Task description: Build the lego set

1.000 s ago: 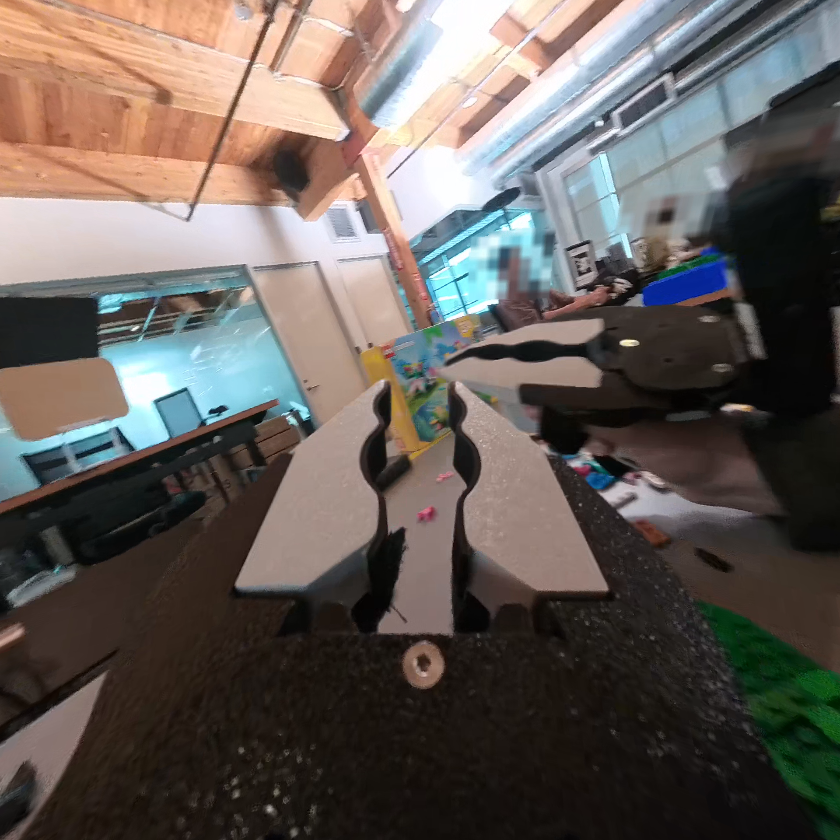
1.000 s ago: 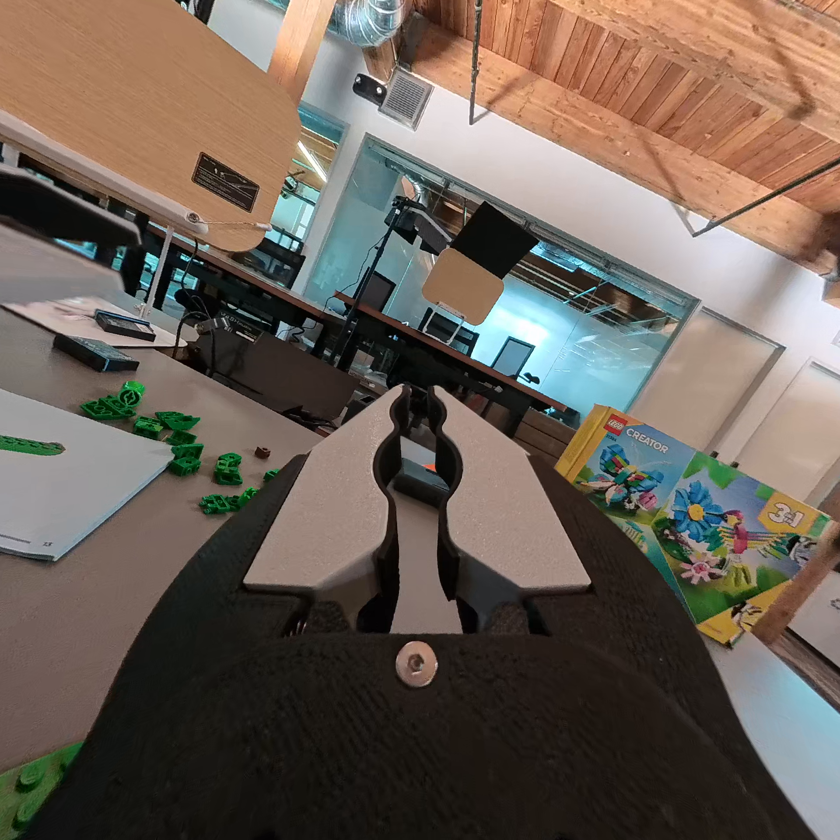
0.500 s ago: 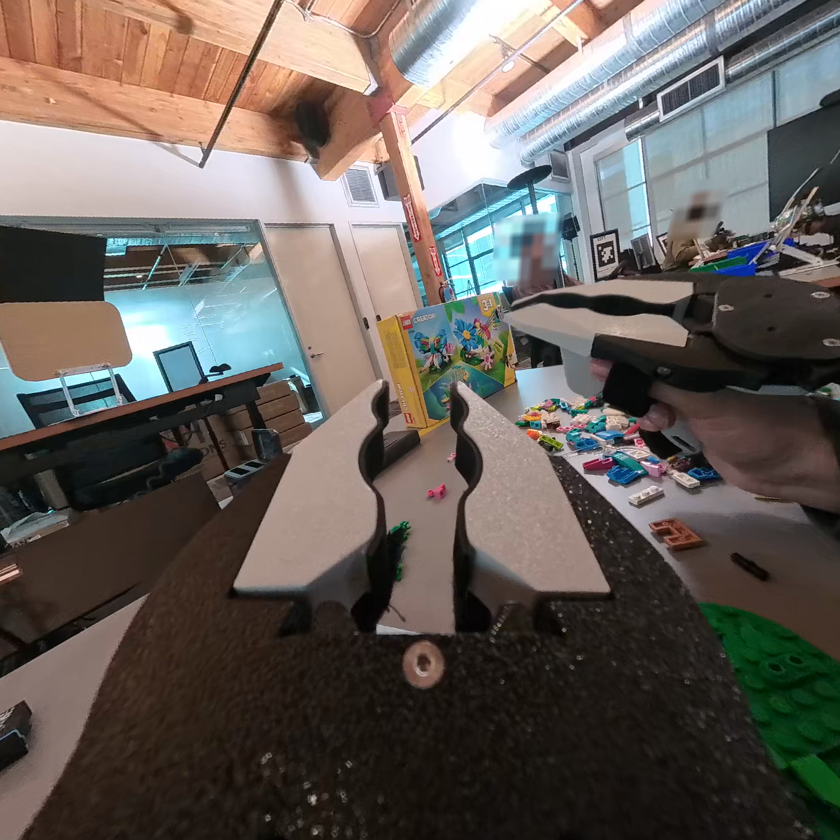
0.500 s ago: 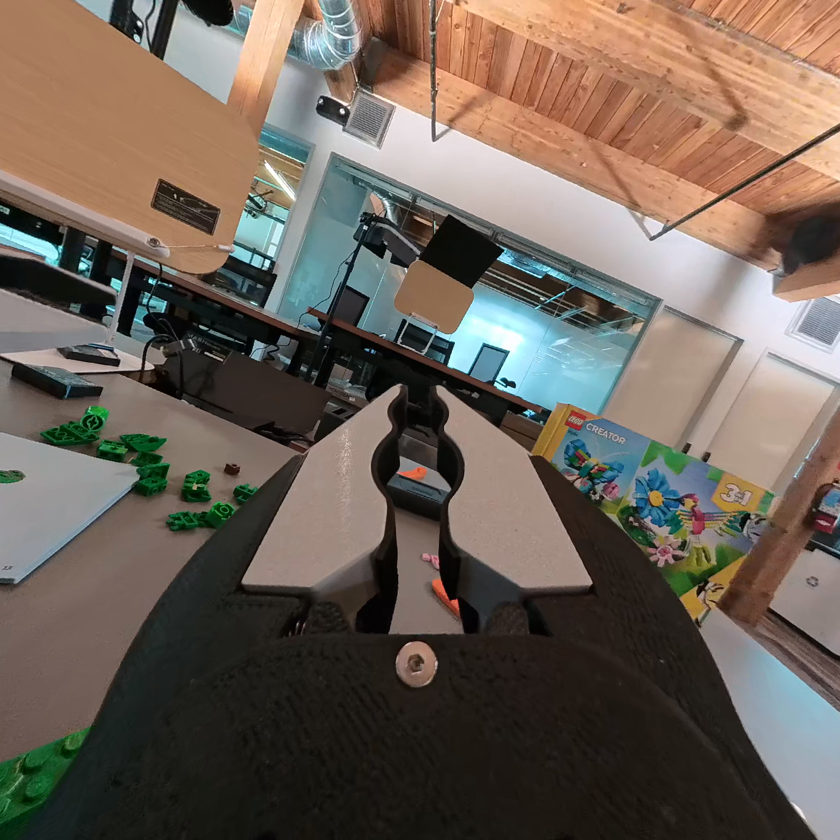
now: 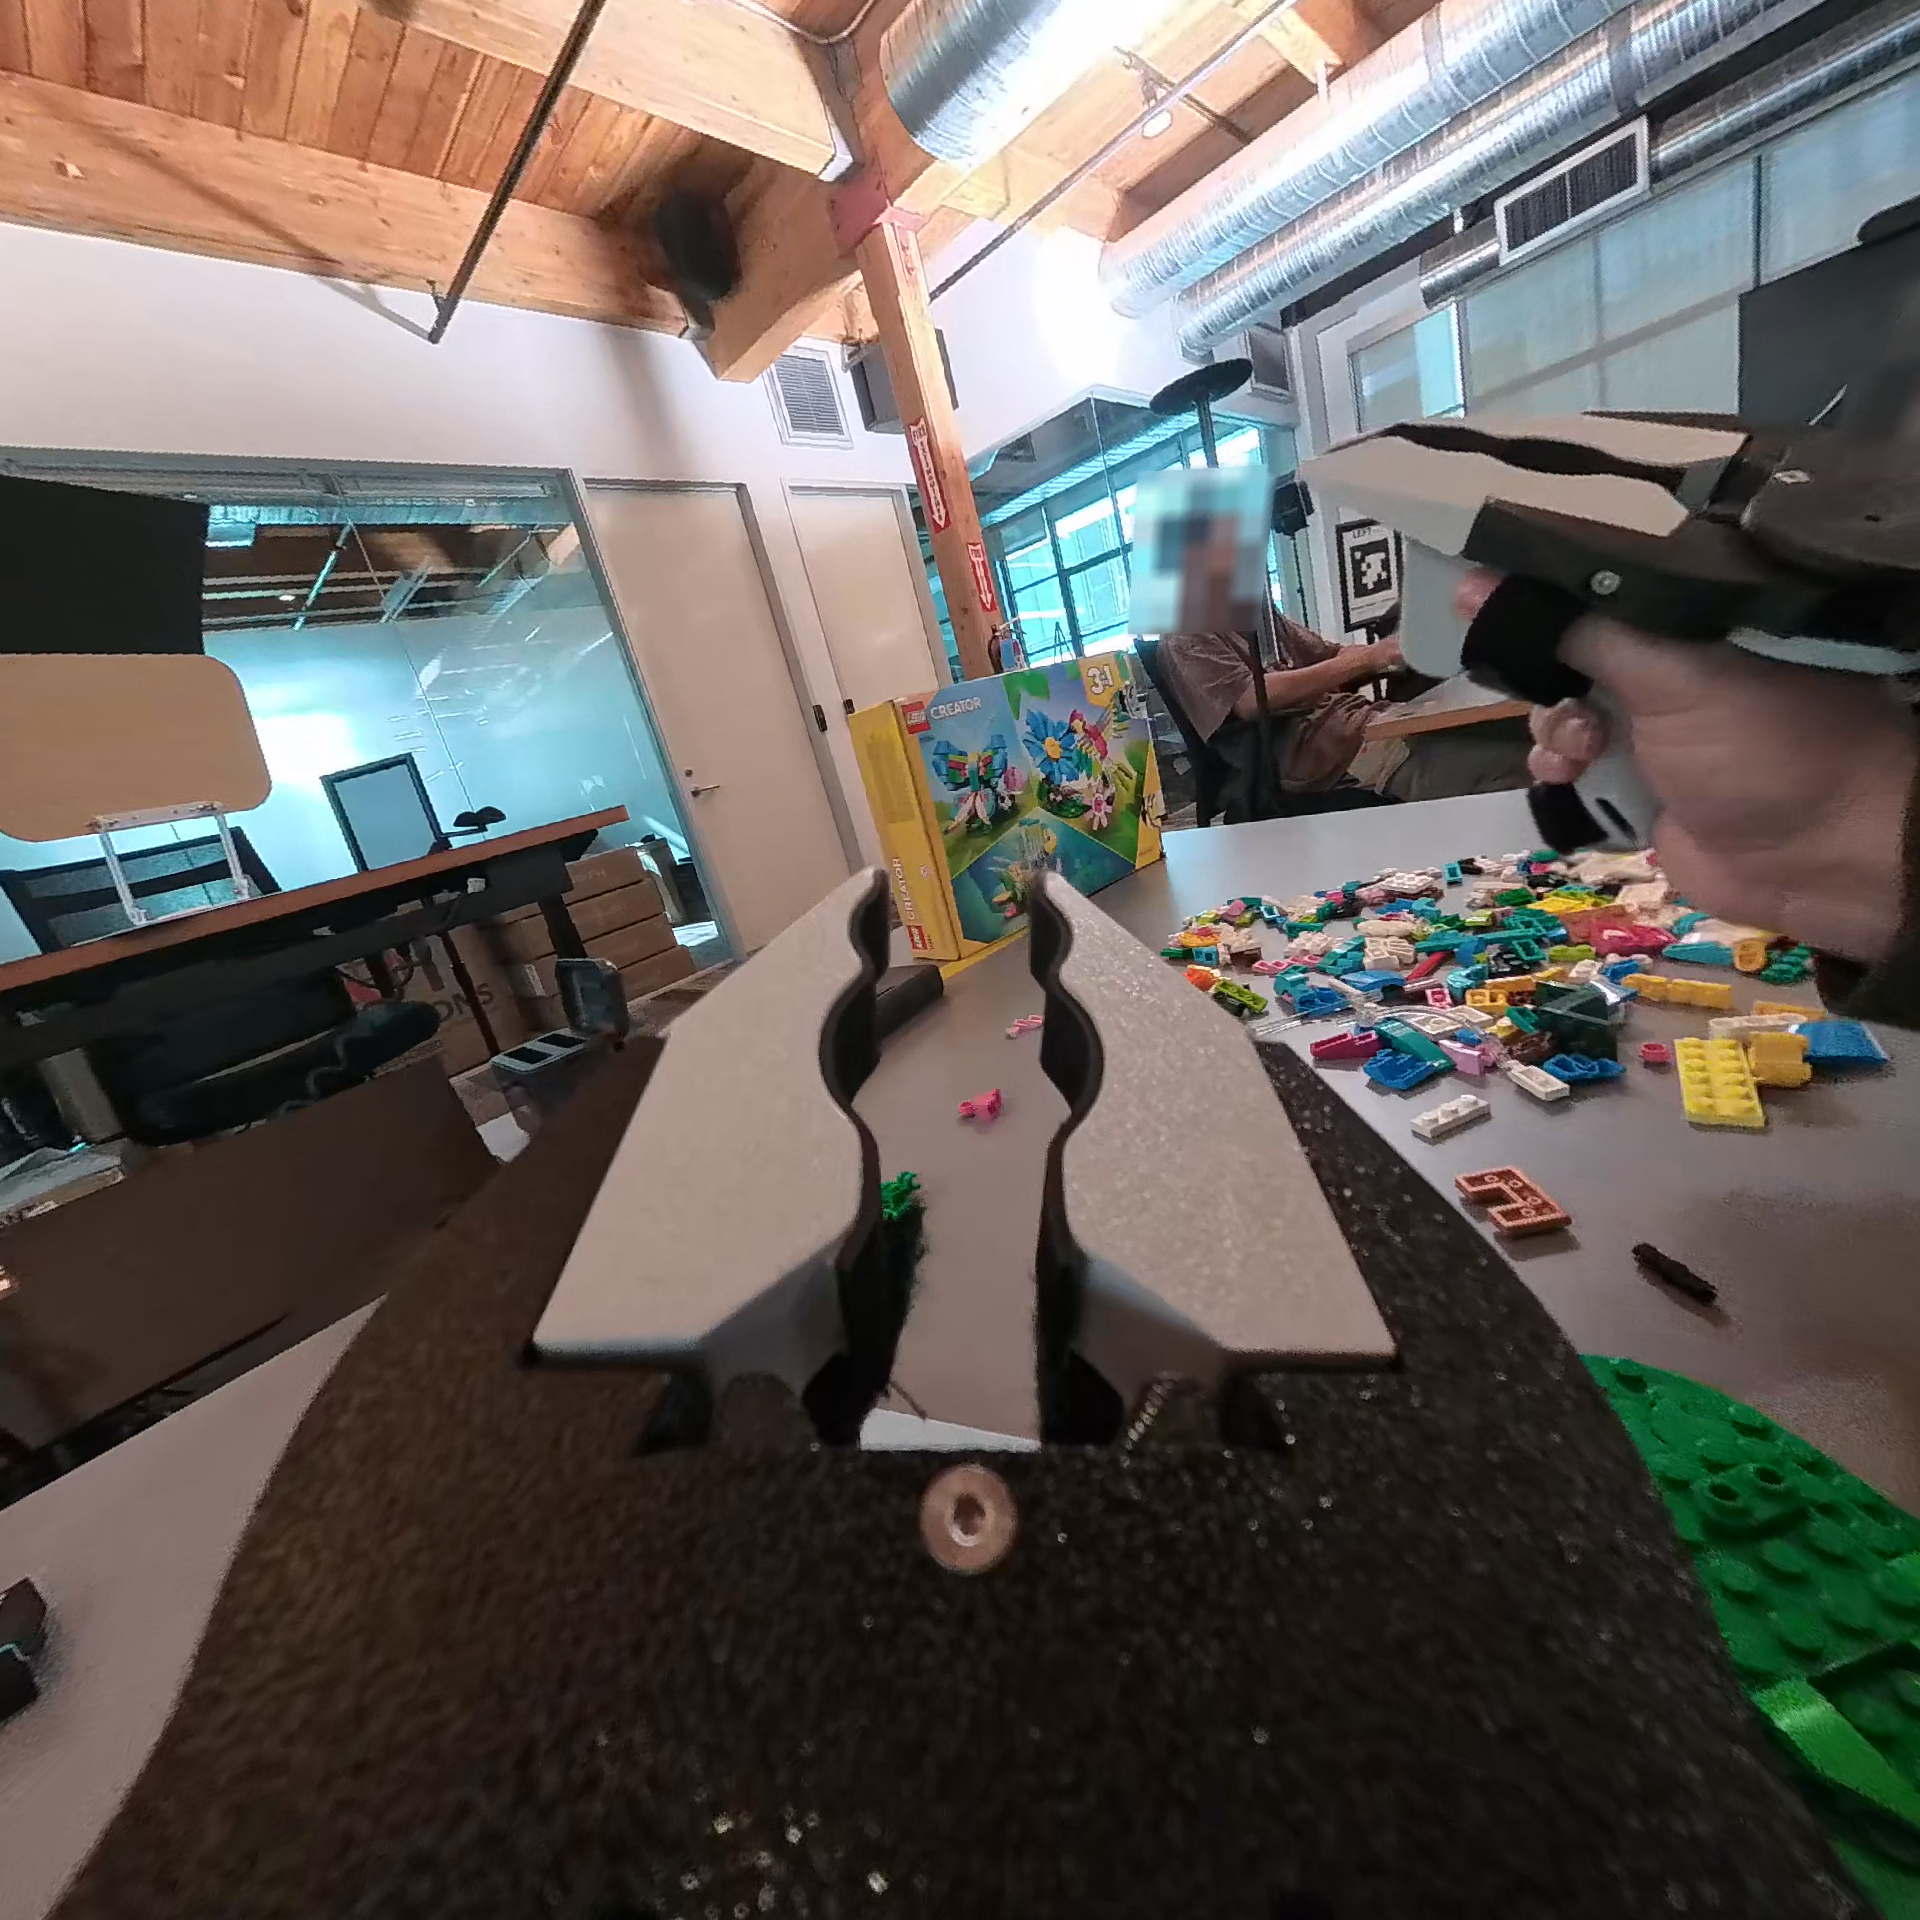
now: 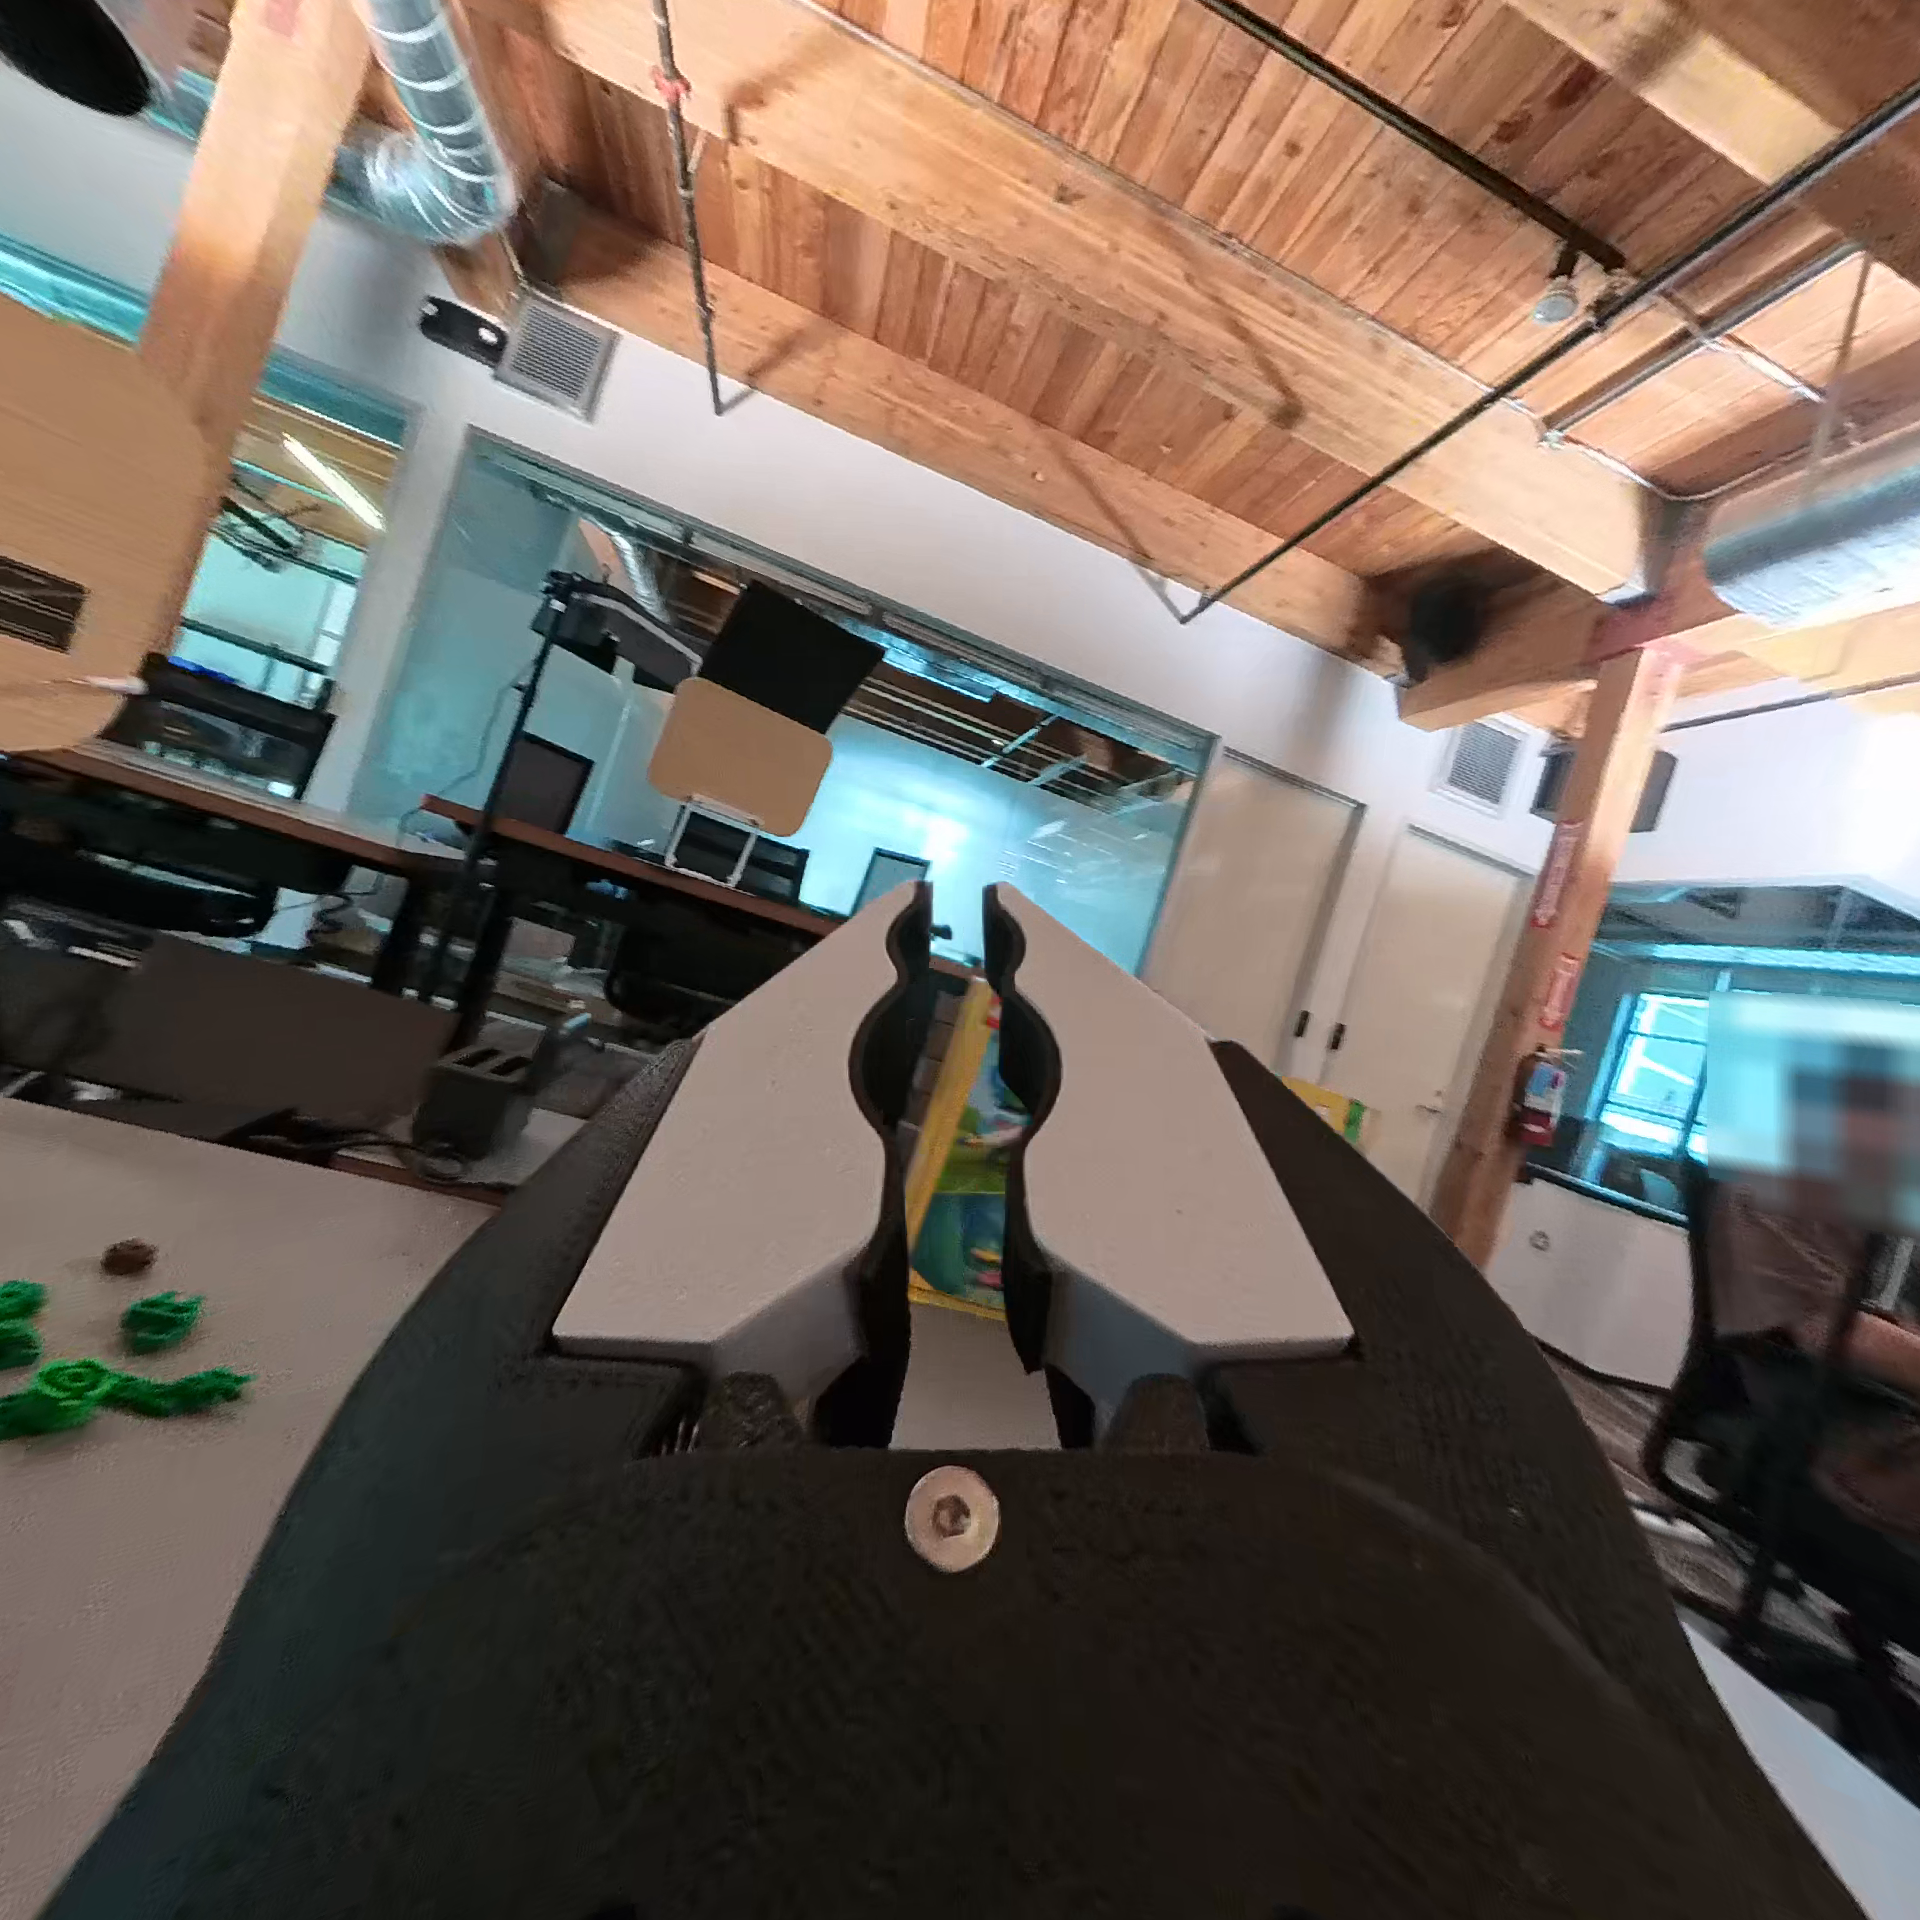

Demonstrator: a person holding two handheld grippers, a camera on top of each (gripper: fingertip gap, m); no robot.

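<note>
Found nothing gripped in either tool.

From the left wrist camera: saw the left gripper [image 5: 958, 894] low over the grey table [image 5: 1683, 1361], fingers parted by a moderate gap and empty. Spotted through that gap a small green piece [image 5: 899, 1195] close to the left finger, a pink piece [image 5: 980, 1104] farther out on the tabletop, and a dark flat object [image 5: 912, 995] beyond. Noted the yellow-edged lego box [image 5: 1003, 810] upright at the far edge of the table, past the fingertips. Saw to the right of it a loose heap of coloured bricks [image 5: 1455, 987], then a white plate [image 5: 1449, 1117], a brown piece [image 5: 1512, 1216] and a short black piece [image 5: 1673, 1273] lying apart in front of the heap, and a yellow plate [image 5: 1720, 1081] at its near right. Found the green baseplate [image 5: 1766, 1538] at the lower right, partly behind the tool body. Saw the right gripper [image 5: 1340, 478] raised well above the bricks at upper right, gripped by a hand [image 5: 1766, 790].

From the right wrist camera: saw green pieces [image 6: 104, 1382] and a small brown piece [image 6: 130, 1257] on the table at left. Found the right gripper [image 6: 956, 899] tilted upward, fingers nearly together with only a narrow slit, empty, and the box visible through that slit.
</note>
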